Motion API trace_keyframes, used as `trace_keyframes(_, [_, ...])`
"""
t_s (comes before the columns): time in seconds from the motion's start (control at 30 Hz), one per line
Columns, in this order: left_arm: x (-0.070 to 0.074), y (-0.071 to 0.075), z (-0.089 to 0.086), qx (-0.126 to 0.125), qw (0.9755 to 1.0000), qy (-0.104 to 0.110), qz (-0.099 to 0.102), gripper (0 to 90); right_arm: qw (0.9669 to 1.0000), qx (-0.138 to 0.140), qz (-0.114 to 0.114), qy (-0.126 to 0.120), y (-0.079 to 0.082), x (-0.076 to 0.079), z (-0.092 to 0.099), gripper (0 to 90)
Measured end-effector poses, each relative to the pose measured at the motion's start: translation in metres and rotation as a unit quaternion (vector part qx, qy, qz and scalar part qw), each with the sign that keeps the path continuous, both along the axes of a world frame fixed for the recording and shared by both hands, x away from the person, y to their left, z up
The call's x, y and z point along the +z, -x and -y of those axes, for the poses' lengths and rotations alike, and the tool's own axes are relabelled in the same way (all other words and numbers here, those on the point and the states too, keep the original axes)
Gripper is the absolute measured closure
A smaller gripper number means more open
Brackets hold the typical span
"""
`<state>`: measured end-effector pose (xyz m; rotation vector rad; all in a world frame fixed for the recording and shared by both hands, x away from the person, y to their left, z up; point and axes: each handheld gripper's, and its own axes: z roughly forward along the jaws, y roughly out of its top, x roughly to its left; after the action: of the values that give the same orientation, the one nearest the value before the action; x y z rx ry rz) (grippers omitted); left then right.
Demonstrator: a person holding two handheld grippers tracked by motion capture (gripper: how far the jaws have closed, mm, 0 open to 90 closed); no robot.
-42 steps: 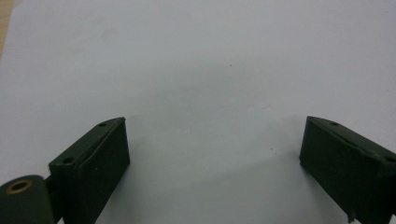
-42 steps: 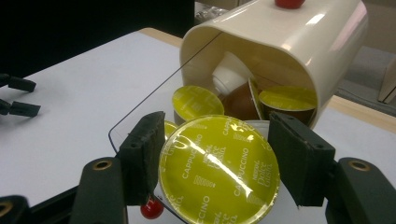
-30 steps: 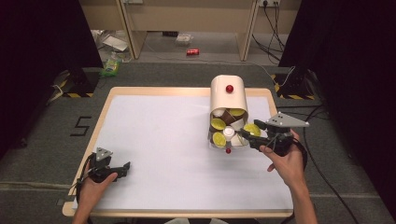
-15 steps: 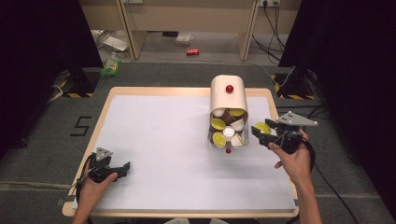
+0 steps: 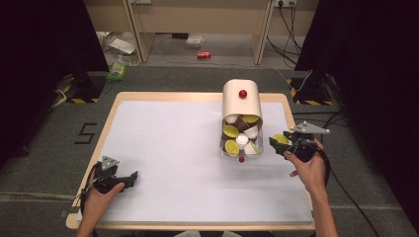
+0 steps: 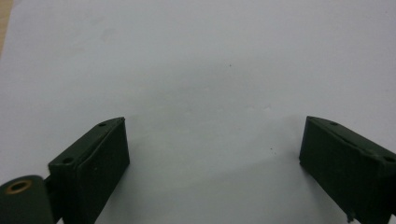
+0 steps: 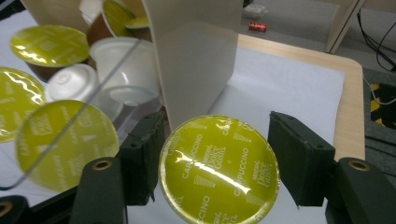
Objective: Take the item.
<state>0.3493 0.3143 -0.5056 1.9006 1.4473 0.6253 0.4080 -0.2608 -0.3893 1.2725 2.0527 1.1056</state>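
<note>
Yellow-green capsule [image 7: 219, 170] sits clamped between your right gripper [image 5: 288, 144] jaws just beside the dispenser [image 5: 241, 101] mouth, so keep the squeeze light on its foil rim and carry it level over the counter [image 5: 163, 133], left gripper [image 5: 118, 178] resting released and empty.

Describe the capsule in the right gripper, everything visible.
The capsule is a round coffee pod with a shiny yellow-green foil lid printed "Cappuccino" and "Dolce Gusto". It sits between the right gripper's two black jaws, foil tilted toward the camera, its body hidden behind. In the high view it is just right of the dispenser, above the white table cover.
</note>
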Motion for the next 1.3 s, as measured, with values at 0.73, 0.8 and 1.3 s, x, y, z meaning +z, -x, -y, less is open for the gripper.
trace_keyframes(0.73, [0.0, 0.0, 0.0, 0.0, 1.0, 0.0, 0.0, 7.5, 0.9981, -0.038, -0.047, 0.017, -0.027, -0.052, 0.013, 38.6])
trace_keyframes(0.8, [0.0, 0.0, 0.0, 0.0, 1.0, 0.0, 0.0, 7.5, 0.9979, -0.039, -0.049, 0.019, -0.029, -0.055, 0.013, 38.6])
trace_keyframes(1.3, [0.0, 0.0, 0.0, 0.0, 1.0, 0.0, 0.0, 7.5, 0.9972, -0.033, -0.059, 0.03, -0.035, -0.067, 0.005, 38.6])
